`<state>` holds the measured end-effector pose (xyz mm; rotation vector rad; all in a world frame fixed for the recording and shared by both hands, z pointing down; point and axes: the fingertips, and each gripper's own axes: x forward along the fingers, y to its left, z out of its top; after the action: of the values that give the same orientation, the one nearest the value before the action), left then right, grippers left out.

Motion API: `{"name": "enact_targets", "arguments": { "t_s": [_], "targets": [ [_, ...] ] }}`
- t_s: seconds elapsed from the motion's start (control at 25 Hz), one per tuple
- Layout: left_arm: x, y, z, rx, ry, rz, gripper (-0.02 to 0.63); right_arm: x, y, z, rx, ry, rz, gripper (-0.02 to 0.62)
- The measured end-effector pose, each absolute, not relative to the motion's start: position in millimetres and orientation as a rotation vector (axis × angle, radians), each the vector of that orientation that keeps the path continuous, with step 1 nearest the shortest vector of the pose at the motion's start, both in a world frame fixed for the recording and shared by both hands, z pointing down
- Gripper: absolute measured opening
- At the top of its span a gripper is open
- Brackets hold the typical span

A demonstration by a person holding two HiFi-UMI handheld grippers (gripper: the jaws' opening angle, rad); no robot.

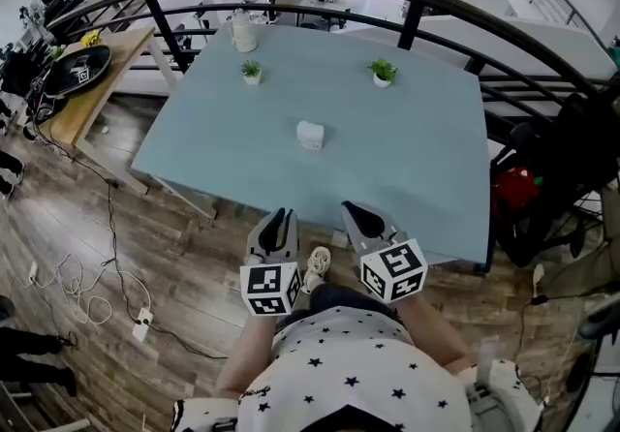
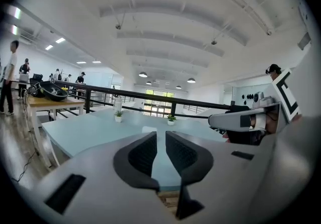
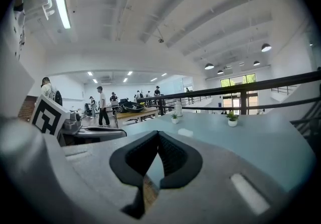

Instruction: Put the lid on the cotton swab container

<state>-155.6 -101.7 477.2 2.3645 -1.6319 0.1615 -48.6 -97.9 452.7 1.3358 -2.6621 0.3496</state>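
Cotton swab container (image 1: 310, 135) sits mid table (image 1: 417, 164), well ahead of both grippers and apart from them; small, white, squat, its lid too small to make out; left gripper (image 1: 279, 219) jaws a narrow slit apart, nothing between; right gripper (image 1: 363, 217) jaws closed together, empty.

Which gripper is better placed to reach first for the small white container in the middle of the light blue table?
Left, by a little. The left gripper points nearly straight at the small white box-shaped container, its fingers slightly apart and empty. The right gripper sits further aside, fingers shut.
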Motion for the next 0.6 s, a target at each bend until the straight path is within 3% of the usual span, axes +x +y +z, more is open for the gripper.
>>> {"name": "enact_targets", "arguments": {
  "t_s": [0.6],
  "targets": [
    [-141.0,-49.2,467.2,2.418,-1.594,0.188,0.003,-32.9,-41.4,445.8,1.432,-2.641,0.274,0.006]
  ]
}}
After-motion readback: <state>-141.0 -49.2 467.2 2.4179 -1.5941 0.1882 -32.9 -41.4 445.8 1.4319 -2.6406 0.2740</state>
